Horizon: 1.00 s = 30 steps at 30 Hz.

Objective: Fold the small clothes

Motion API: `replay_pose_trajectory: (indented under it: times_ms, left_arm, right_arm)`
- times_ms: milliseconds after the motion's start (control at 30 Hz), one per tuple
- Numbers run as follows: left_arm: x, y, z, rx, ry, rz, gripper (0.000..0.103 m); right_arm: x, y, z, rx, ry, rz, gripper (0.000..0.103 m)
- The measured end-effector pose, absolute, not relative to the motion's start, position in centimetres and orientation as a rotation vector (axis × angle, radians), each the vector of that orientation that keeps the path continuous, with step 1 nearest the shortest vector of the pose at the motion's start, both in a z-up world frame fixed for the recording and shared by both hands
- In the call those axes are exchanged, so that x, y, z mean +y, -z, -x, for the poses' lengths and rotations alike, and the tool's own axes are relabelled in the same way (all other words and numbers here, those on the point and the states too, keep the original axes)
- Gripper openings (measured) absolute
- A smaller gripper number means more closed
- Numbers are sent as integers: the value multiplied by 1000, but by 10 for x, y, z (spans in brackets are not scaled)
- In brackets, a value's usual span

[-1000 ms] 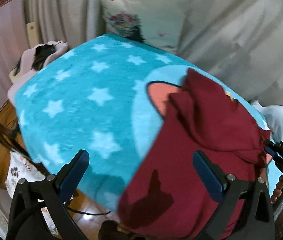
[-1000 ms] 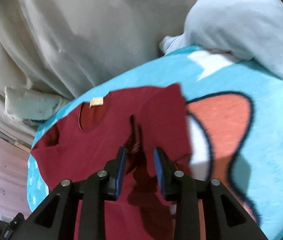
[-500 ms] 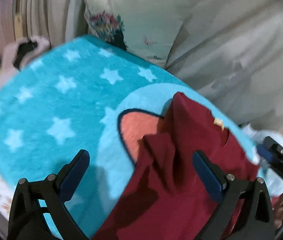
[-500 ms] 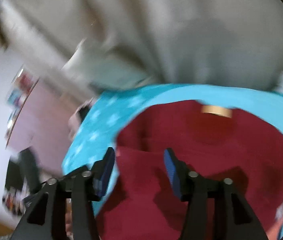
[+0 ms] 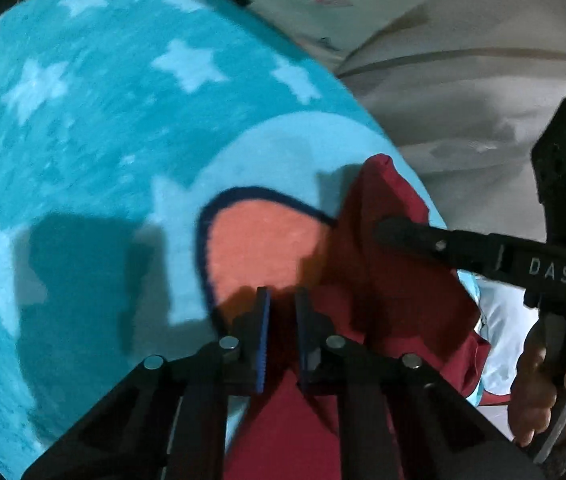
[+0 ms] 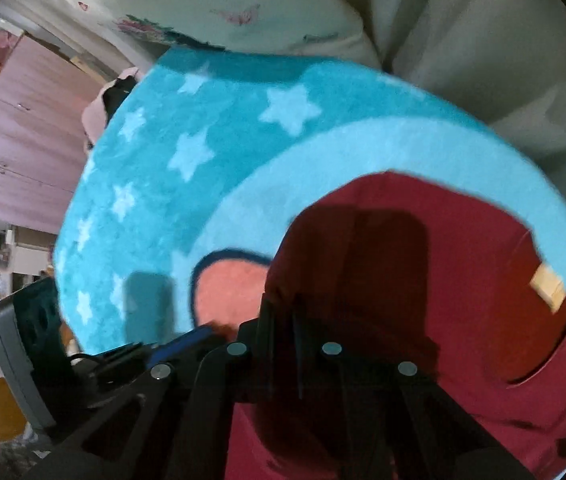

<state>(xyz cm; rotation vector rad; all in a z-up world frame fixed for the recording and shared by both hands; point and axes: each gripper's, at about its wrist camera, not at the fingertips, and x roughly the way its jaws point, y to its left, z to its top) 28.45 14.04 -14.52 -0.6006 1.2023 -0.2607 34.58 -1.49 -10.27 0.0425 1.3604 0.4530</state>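
Note:
A small dark red shirt [image 5: 387, 292] lies on a turquoise star blanket [image 5: 83, 128]. My left gripper [image 5: 281, 300] has its jaws nearly together around the shirt's left edge, with red cloth between them. My right gripper [image 6: 283, 312] is shut on a fold of the same shirt [image 6: 423, 280]; its fingers are dark against the cloth. The right gripper also shows in the left wrist view [image 5: 483, 256], lying over the shirt's upper part. A tan neck label [image 6: 547, 286] shows at the collar.
The blanket has a salmon patch with a dark outline [image 5: 259, 244]. A floral pillow [image 6: 219, 4] and grey bedding [image 5: 463, 80] lie behind. A pale blue garment [image 5: 503, 332] sits at the right. Pink wardrobe doors [image 6: 23, 136] stand at the left.
Both grippers have closed from wide open and moved down onto the shirt. The left one came to the shirt's left edge; the right one swung across to the sleeve area.

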Motion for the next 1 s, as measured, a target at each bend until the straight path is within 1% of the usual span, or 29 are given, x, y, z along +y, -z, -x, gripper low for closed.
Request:
replay_pose_trajectory:
  times_ms: [67, 167, 300, 333, 367, 400, 500, 533, 567, 600, 667, 733, 833, 900, 933, 967, 1000]
  left_arm:
    - [146, 145, -284, 1198, 257, 595, 0]
    - [151, 143, -283, 1188, 227, 541, 0]
    - [155, 143, -280, 1199, 240, 507, 0]
    - [156, 142, -279, 1198, 248, 498, 0]
    - [157, 140, -278, 1194, 254, 493, 0]
    - [157, 139, -278, 1190, 259, 485, 0]
    - [159, 131, -271, 1166, 260, 441, 2]
    - [160, 128, -267, 1155, 257, 424, 9]
    - [160, 123, -262, 1141, 253, 393, 18]
    - [160, 120, -258, 1131, 247, 369, 21]
    - [158, 111, -248, 1105, 228, 323, 32]
    - [154, 102, -232, 1084, 213, 283, 36]
    - [145, 98, -213, 1076, 201, 251, 44]
    - [135, 102, -200, 1091, 179, 228, 44]
    - [131, 106, -197, 1103, 173, 227, 44]
    - [128, 108, -191, 1118, 168, 234, 44]
    - [127, 111, -186, 1130, 158, 245, 44]
  right_arm:
    - [-14, 96, -354, 1327, -427, -42, 8]
    - [-9, 90, -375, 1275, -391, -49, 8]
    - [8, 111, -394, 1273, -355, 2, 8]
    - [11, 118, -395, 1276, -352, 17, 12]
    - [14, 124, -395, 1277, -355, 34, 13]
    - [15, 125, -392, 1259, -348, 41, 17]
    - [-5, 101, -373, 1153, -289, -23, 37]
    - [-14, 91, -364, 1107, -266, -46, 41]
    - [-28, 79, -349, 1051, -237, -78, 41]
    - [-42, 70, -335, 1014, -219, -112, 42]
    - [-76, 65, -300, 994, -194, -205, 42]
    - [-107, 71, -272, 1002, -166, -276, 42]
    - [-172, 99, -227, 1052, -64, -367, 42]
    - [-227, 120, -194, 1067, 68, -441, 41]
    - [-252, 125, -177, 1056, 134, -467, 34]
    - [-280, 128, -158, 1028, 184, -505, 24]
    - [-300, 128, -143, 1003, 197, -558, 5]
